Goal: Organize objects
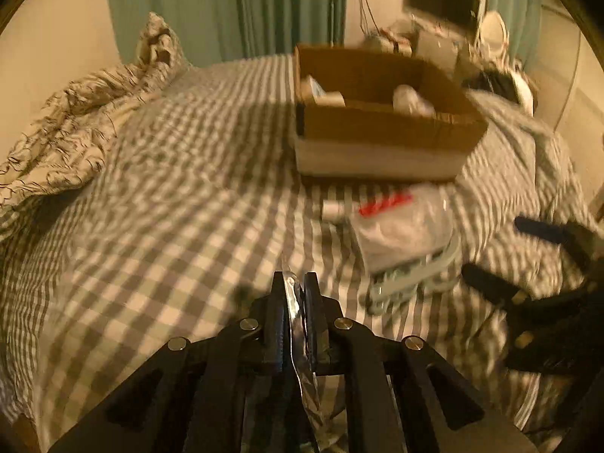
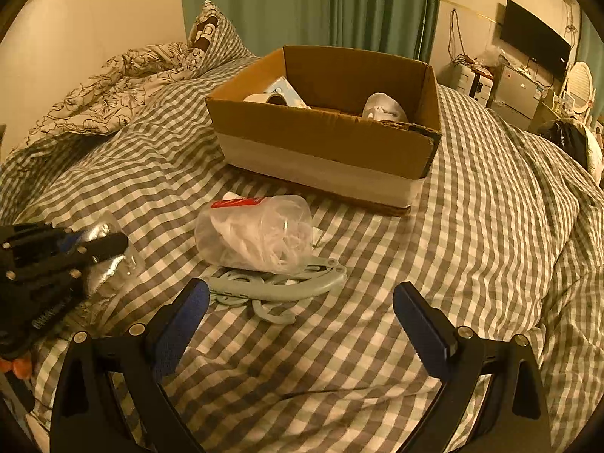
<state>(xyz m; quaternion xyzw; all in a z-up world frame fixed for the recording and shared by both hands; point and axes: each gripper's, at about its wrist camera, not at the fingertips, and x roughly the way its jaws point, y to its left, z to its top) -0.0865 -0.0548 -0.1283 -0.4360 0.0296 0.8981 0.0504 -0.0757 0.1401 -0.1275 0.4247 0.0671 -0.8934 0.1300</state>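
An open cardboard box (image 2: 324, 139) stands on the checked bed, with a roll of tape (image 2: 264, 97) and a white bundle (image 2: 385, 107) inside; it also shows in the left wrist view (image 1: 381, 128). My left gripper (image 1: 295, 283) is shut on a shiny silver packet (image 1: 298, 324), also seen from the right wrist view (image 2: 100, 256). My right gripper (image 2: 302, 302) is open and empty, just short of the pale green hangers (image 2: 279, 283). A clear plastic bag (image 2: 256, 234) with a red strip lies on the hangers.
A rumpled floral duvet (image 2: 113, 79) and a pillow lie at the bed's far left. Green curtains (image 2: 309, 3) hang behind. A desk with a monitor (image 2: 536, 37) and clutter stands at the far right.
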